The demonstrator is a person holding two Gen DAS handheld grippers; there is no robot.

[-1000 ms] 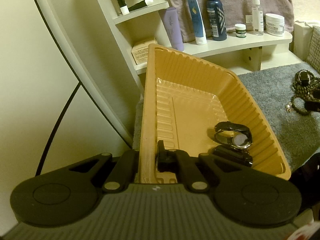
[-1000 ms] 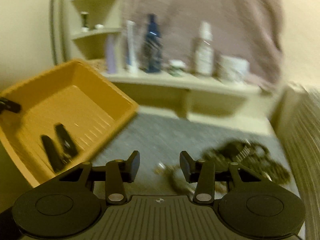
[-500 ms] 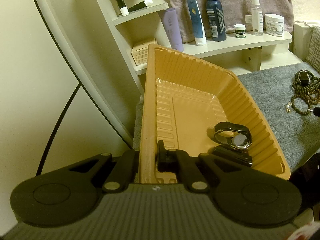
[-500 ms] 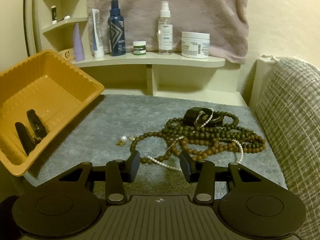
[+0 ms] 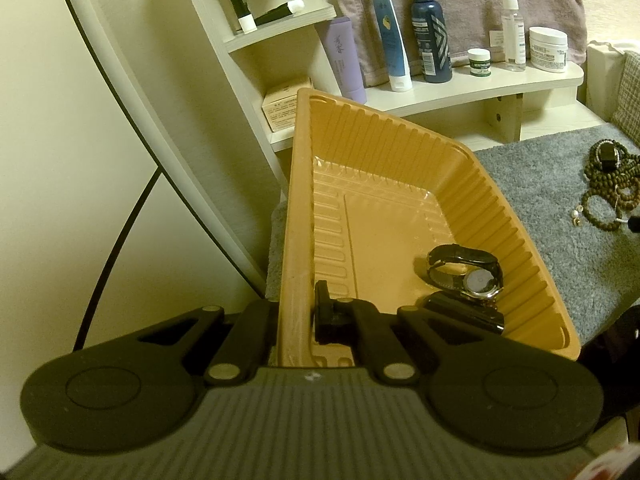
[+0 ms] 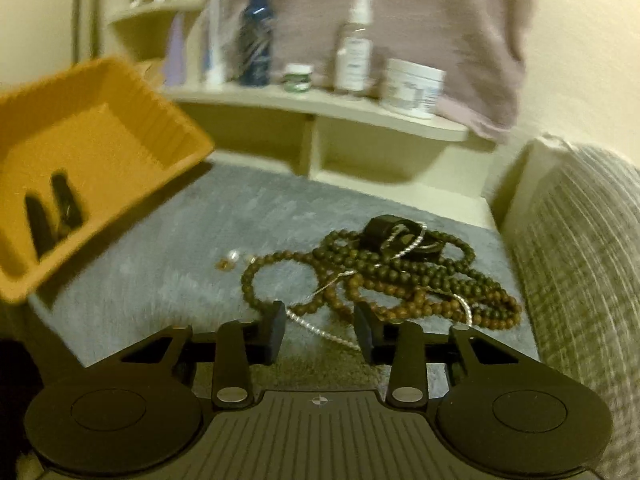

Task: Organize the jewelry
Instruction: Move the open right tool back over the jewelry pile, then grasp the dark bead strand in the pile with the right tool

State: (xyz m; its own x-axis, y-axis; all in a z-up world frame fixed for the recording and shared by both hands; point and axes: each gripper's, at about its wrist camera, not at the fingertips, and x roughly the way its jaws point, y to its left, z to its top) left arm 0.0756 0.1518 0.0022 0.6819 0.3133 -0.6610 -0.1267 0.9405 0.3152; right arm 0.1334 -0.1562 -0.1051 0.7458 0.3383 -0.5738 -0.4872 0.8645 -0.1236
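My right gripper (image 6: 320, 330), jaws closing on nothing yet, straddles the pearl strand (image 6: 320, 330), which runs near-right to far-left from the bead pile (image 6: 384, 280); my left gripper (image 5: 296, 320) stays clamped on the tray (image 5: 532, 280) rim

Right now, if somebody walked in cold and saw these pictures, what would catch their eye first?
Probably the orange plastic tray, held tilted above the grey mat with the left gripper clamped on its rim and a wristwatch lying in its low corner. Next, the tangle of brown bead necklaces on the mat's right side, where the right gripper is closing around a thin pearl strand.
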